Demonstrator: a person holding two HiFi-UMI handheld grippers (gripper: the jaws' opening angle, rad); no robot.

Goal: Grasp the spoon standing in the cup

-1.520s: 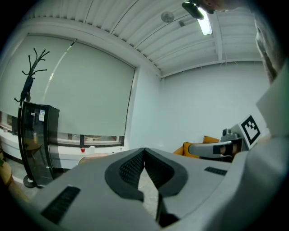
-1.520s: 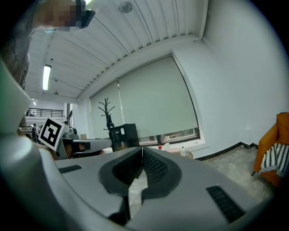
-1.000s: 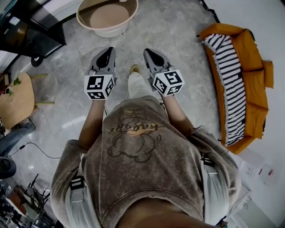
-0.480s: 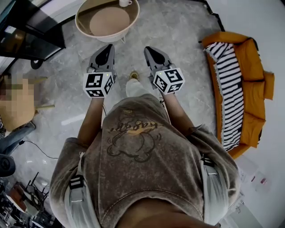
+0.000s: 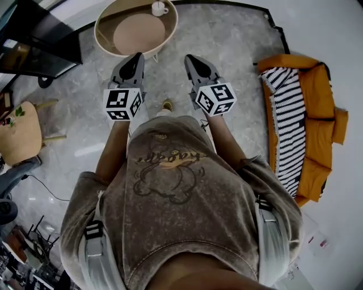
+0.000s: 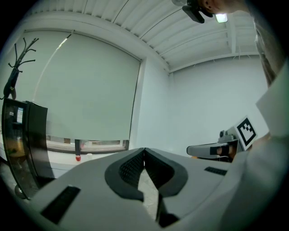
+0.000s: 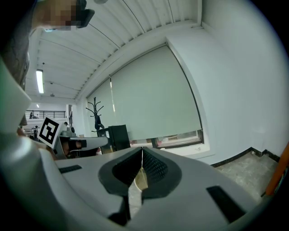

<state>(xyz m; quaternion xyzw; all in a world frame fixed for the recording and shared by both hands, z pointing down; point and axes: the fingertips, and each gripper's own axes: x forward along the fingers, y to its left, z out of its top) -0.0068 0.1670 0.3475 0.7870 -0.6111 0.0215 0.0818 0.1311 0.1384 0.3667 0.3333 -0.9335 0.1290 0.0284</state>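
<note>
Approach step, likely: left hand-held gripper (image 5: 136,56) and right hand-held gripper (image 5: 189,58) clenched, empty, short of cup (image 5: 159,8) at tabletop (image 5: 102,39) far edge; spoon indistinct; next, jaws must open.

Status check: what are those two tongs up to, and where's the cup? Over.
Both shut, empty: left tongs, right tongs. Cup on round table ahead, untouched; spoon too small to make out. Nothing seen in the way.

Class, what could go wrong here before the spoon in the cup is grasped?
1. Both the left gripper and right gripper have shut jaws; arriving like that, either could topple the small white cup.
2. That cup stands near the far rim of the round beige table, so a nudge might push it off.
</note>
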